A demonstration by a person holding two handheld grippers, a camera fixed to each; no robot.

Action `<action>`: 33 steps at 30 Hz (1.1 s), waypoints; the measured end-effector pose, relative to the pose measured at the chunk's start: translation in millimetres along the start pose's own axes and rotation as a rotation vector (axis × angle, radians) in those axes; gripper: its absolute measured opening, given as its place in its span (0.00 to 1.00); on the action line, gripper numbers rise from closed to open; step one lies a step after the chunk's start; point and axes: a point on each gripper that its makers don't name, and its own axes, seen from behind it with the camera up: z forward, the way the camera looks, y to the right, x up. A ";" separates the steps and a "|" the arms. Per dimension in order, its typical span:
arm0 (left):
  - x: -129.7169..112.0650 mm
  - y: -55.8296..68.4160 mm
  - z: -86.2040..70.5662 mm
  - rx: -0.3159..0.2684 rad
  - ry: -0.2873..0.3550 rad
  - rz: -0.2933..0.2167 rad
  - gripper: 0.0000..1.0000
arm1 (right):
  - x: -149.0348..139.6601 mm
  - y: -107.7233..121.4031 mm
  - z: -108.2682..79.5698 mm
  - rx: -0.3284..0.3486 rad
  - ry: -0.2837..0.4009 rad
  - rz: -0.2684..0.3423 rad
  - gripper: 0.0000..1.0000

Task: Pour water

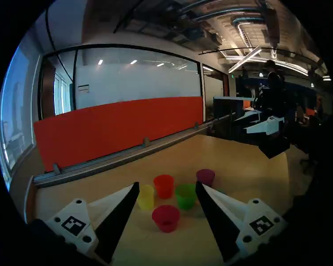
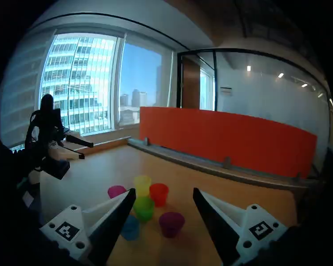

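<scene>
Several small plastic cups stand clustered on the wooden table (image 1: 237, 168). In the left gripper view I see a crimson cup (image 1: 166, 218) nearest, then yellow (image 1: 146, 197), orange (image 1: 164, 185), green (image 1: 185, 196) and purple (image 1: 205, 177) cups. My left gripper (image 1: 166, 183) is open above them, holding nothing. In the right gripper view the purple cup (image 2: 171, 224) and a blue cup (image 2: 130, 227) are nearest, with green (image 2: 144, 208), orange (image 2: 158, 194), yellow (image 2: 142, 185) and pink (image 2: 116, 191) cups behind. My right gripper (image 2: 163, 190) is open and holds nothing.
An orange partition (image 1: 122, 126) on a grey rail borders the table's far side. The right gripper (image 1: 266, 127) hovers at the table's right in the left gripper view. The left gripper (image 2: 60, 150) hangs at the left, before large windows (image 2: 82, 84), in the right gripper view.
</scene>
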 end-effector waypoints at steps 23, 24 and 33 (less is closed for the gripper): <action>-40.1 24.9 14.7 -0.055 -0.065 0.000 0.94 | -26.4 2.1 1.5 -0.004 -0.045 0.012 1.00; -41.5 25.3 15.2 -0.055 -0.067 0.000 0.94 | -27.5 2.3 1.8 -0.005 -0.047 0.012 1.00; -47.8 23.3 19.2 -0.049 -0.076 0.002 0.94 | -33.4 1.4 4.8 -0.001 -0.057 0.016 1.00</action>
